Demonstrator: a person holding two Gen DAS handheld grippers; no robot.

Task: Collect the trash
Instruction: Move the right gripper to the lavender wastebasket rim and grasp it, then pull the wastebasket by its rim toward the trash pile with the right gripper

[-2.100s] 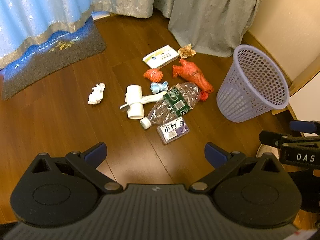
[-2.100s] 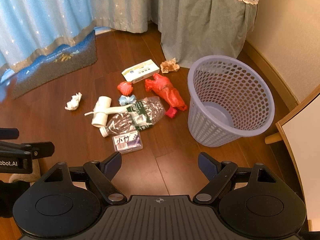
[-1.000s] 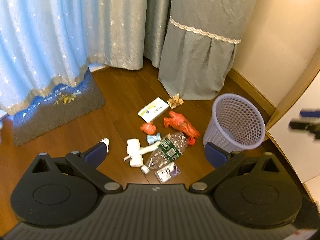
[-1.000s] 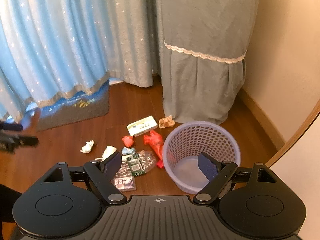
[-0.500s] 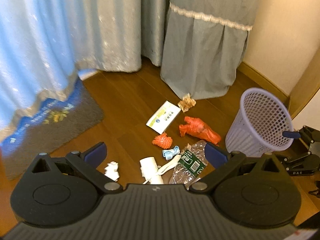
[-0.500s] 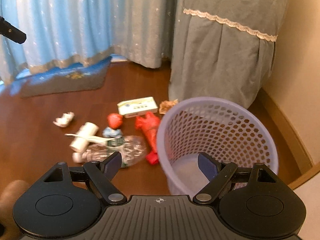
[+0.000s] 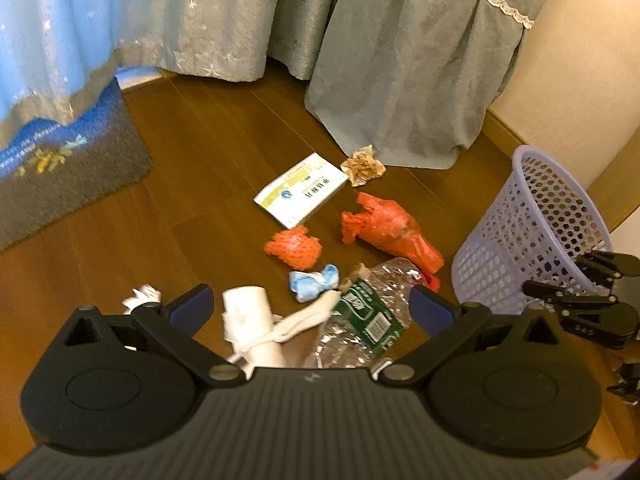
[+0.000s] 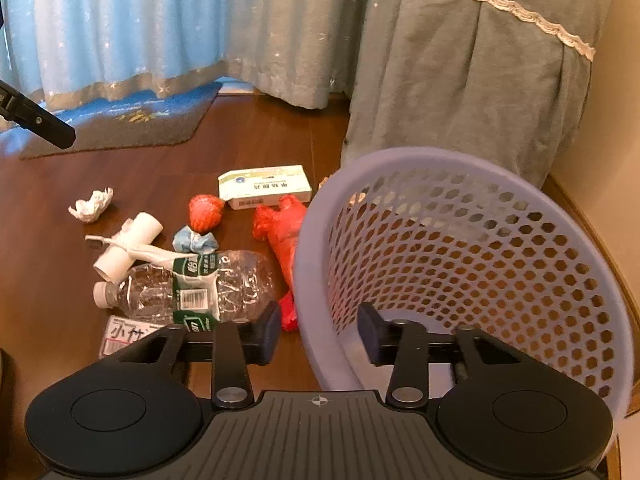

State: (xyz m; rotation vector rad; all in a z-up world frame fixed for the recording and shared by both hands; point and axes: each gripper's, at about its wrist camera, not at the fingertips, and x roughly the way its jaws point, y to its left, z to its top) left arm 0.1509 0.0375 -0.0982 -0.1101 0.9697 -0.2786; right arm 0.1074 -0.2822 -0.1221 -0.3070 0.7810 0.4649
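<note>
Trash lies on the wood floor: a crushed clear bottle, a white roll, a blue wad, an orange net wad, a red bag, a white box, brown crumpled paper and a white tissue. My left gripper hangs open above the roll and bottle, holding nothing. The lilac mesh basket stands to the right of the pile. My right gripper straddles its near rim, one finger outside, one inside, narrowed with small gaps.
A blue-grey mat lies at the far left under light curtains. A grey skirted cloth hangs behind the pile. A cream wall and baseboard run right of the basket. A purple-labelled packet lies by the bottle.
My right gripper came down onto the basket's rim and its fingers drew closer together. My left gripper sank and moved nearer over the trash pile.
</note>
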